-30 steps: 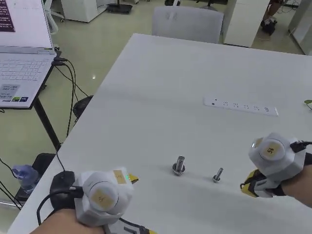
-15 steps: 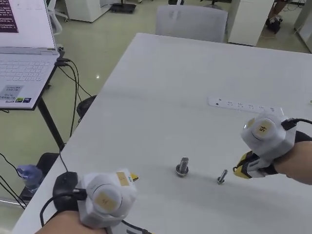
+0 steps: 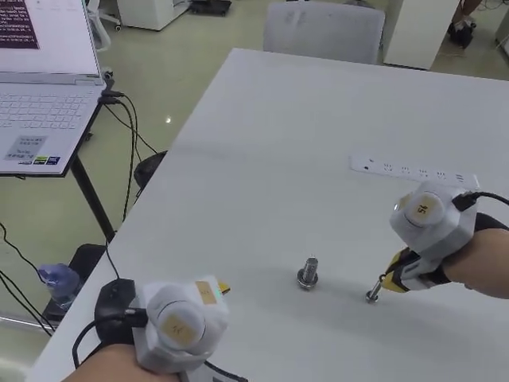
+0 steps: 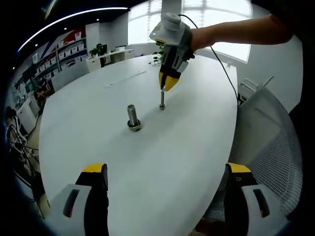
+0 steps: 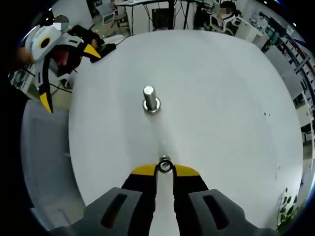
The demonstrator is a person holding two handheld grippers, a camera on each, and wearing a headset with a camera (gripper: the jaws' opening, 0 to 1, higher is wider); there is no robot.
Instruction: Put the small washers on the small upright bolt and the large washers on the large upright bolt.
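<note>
Right claw (image 5: 165, 172) clenched on what looks a small washer (image 5: 165, 165), at the top of the small bolt (image 3: 372, 293), lower right in the head view. The large bolt (image 3: 308, 273) stands just left of it on the surface (image 3: 262, 159). Left claw (image 4: 166, 169) released, jaws wide apart. Washer likely light, stiff, slick steel: pinch by the rim, hole kept clear.

The large bolt (image 3: 308, 272) stands on the table (image 3: 262, 143). Just right of it stands the small bolt (image 3: 372, 293), my right gripper (image 3: 390, 280) at its top. Well behind the large bolt lies a power strip (image 3: 413, 173); before it, leftward, my left gripper (image 4: 166, 172).
</note>
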